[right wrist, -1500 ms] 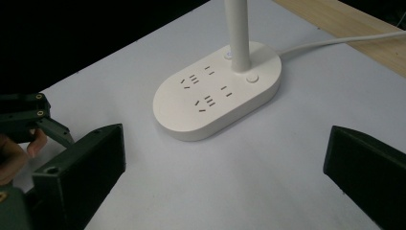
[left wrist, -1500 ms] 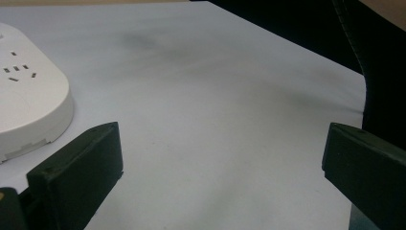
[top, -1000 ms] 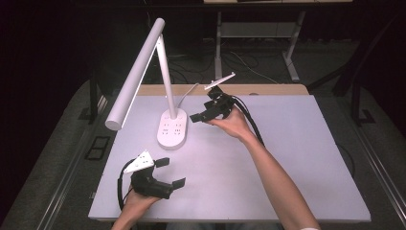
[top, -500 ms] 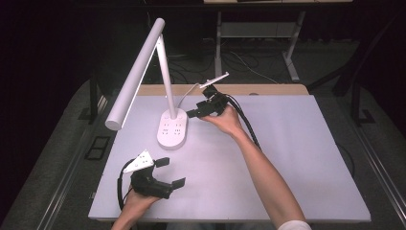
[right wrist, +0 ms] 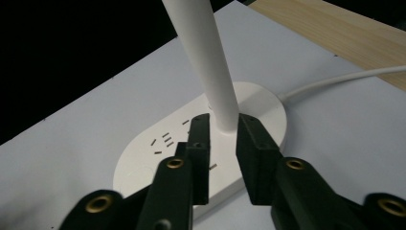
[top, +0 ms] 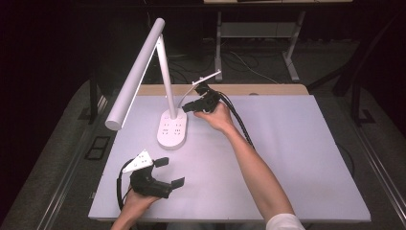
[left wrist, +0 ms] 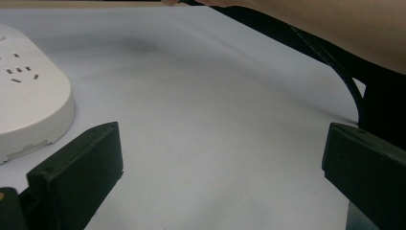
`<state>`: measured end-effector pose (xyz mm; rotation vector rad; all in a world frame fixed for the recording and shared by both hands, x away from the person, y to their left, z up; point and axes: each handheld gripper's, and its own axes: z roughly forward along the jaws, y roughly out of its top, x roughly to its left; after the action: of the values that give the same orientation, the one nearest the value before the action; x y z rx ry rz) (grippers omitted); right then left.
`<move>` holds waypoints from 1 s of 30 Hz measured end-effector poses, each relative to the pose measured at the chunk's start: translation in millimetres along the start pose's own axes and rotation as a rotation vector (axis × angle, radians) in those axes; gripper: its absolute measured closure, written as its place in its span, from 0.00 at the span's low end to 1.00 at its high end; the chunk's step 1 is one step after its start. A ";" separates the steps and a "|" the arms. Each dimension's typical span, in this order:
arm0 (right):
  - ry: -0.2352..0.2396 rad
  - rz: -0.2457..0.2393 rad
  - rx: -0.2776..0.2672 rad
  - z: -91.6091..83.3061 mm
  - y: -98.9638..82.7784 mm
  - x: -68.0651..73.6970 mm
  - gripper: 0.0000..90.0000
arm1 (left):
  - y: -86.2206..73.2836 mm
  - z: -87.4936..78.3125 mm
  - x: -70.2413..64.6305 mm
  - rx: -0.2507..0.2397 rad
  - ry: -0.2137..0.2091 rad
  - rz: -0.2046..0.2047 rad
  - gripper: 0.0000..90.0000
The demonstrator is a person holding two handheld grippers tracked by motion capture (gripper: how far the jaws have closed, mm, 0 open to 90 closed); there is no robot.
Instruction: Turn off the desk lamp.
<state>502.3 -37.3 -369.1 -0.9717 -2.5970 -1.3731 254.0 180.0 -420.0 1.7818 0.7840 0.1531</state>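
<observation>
A white desk lamp stands at the back left of the table, its stem (top: 164, 72) rising from an oval base (top: 172, 133) with socket holes. The long head (top: 136, 72) slants down to the left. My right gripper (top: 186, 108) hovers over the base's back end and points at the foot of the stem (right wrist: 210, 57). Its jaws are open by a narrow gap (right wrist: 223, 122) that lines up with the stem; from above the tips sit just short of it. My left gripper (top: 170, 172) rests near the front left edge, open wide (left wrist: 222, 158) with nothing between its jaws.
The lamp's white cord (right wrist: 335, 79) runs off the back over a wooden strip (top: 268, 89). The right gripper's black cable (top: 239, 125) trails beside the forearm (left wrist: 325, 24). The base (left wrist: 28, 100) lies just left of my left gripper. The white table top (top: 306, 153) stretches to the right.
My right gripper has moved left and slightly down toward the lamp's stem. The left gripper has stayed still.
</observation>
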 end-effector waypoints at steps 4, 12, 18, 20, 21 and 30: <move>0.013 0.027 0.001 6.1 2.1 -5.4 1.00 | 0.1 -0.3 0.0 0.002 -0.003 0.005 0.00; -0.009 0.069 0.012 27.7 0.8 -12.1 1.00 | 0.4 -0.2 -0.5 -0.004 -0.004 0.000 0.00; -0.023 0.092 0.013 44.2 -5.3 -13.9 1.00 | 0.7 -1.0 0.2 0.000 -0.004 0.009 0.00; -0.021 0.099 0.007 48.1 -7.4 -14.0 1.00 | 0.9 -0.7 0.0 0.000 -0.005 0.013 0.00; -0.020 0.099 0.002 50.1 -8.1 -14.0 1.00 | 1.0 -0.7 -0.3 0.001 -0.005 0.013 0.00; -0.054 0.096 0.016 66.2 -17.6 -18.2 1.00 | 1.4 0.6 -0.6 -0.003 -0.003 0.011 0.00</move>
<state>523.1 -3.5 -427.9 -1.1303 -2.5570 -1.3194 254.4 179.0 -418.7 1.7830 0.7712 0.1586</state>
